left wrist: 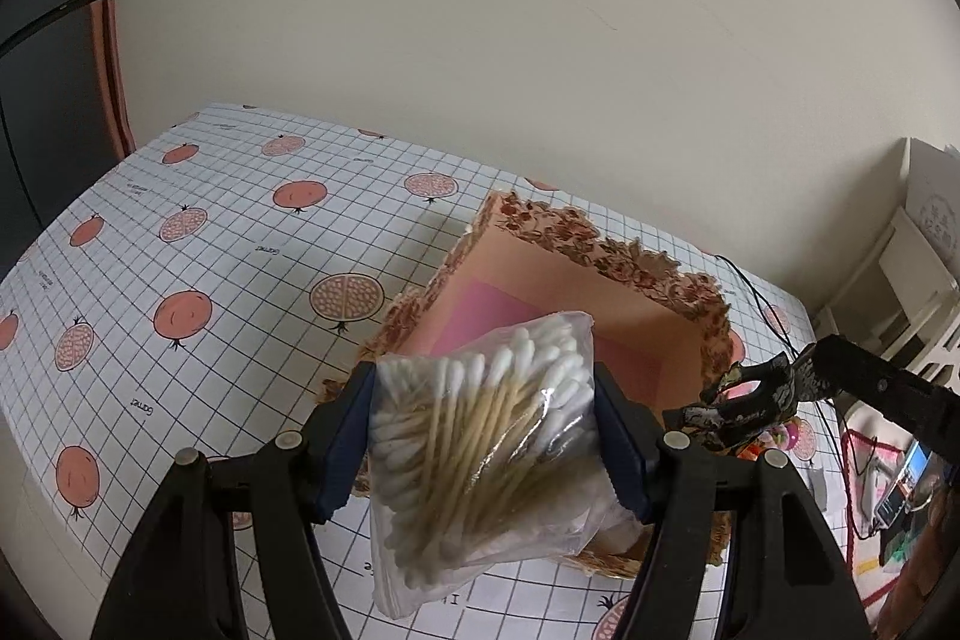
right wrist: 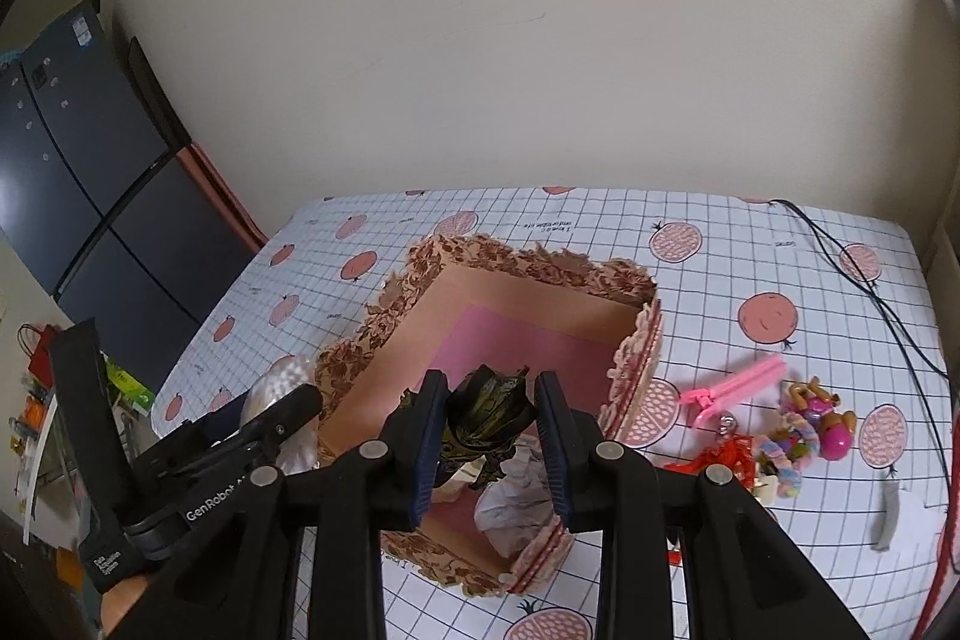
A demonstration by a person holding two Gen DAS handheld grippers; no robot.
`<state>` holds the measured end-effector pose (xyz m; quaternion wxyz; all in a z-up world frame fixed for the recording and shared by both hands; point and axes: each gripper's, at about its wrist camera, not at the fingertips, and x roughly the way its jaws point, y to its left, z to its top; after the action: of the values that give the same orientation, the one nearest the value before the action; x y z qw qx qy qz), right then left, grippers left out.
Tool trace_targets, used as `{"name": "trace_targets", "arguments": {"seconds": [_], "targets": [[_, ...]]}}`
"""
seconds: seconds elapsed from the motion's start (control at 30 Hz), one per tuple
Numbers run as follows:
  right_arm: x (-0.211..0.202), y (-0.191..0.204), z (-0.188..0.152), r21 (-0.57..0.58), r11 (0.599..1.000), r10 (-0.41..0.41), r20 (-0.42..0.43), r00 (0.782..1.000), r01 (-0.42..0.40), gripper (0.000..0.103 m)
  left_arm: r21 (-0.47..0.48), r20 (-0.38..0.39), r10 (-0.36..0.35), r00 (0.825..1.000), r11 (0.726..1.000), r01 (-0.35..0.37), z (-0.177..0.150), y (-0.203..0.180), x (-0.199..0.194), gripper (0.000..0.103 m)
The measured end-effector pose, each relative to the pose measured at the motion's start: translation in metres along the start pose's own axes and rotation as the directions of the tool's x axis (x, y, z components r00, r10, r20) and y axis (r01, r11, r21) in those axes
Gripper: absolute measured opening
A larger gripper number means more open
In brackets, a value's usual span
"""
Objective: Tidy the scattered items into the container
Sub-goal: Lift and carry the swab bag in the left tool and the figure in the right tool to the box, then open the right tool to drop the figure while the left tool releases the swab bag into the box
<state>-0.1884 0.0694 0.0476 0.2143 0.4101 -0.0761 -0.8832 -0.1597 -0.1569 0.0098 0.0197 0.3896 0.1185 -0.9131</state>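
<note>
Hiding box floor: left tool pinching swab bag, right tool clamping dark clip.

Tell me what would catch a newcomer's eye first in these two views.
First, the clear bag of cotton swabs pinched in the left gripper, hanging over the near edge of the floral-trimmed box with its pink floor. Next, the dark, gold-patterned hair claw held in the right gripper above the same box. Then the bright clutter on the pomegranate-print tablecloth to the box's right: a pink clip and colourful trinkets.
</note>
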Motion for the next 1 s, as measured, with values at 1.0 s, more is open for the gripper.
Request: {"name": "trace_targets", "arguments": {"seconds": [1.0], "targets": [[0.05, 0.01, -0.018, -0.037, 0.999, 0.002, -0.121, 0.993, -0.006, 0.033, 0.005, -0.068, 0.034, 0.997, 0.999, -0.033, -0.014, 0.007, 0.031, 0.07]]}}
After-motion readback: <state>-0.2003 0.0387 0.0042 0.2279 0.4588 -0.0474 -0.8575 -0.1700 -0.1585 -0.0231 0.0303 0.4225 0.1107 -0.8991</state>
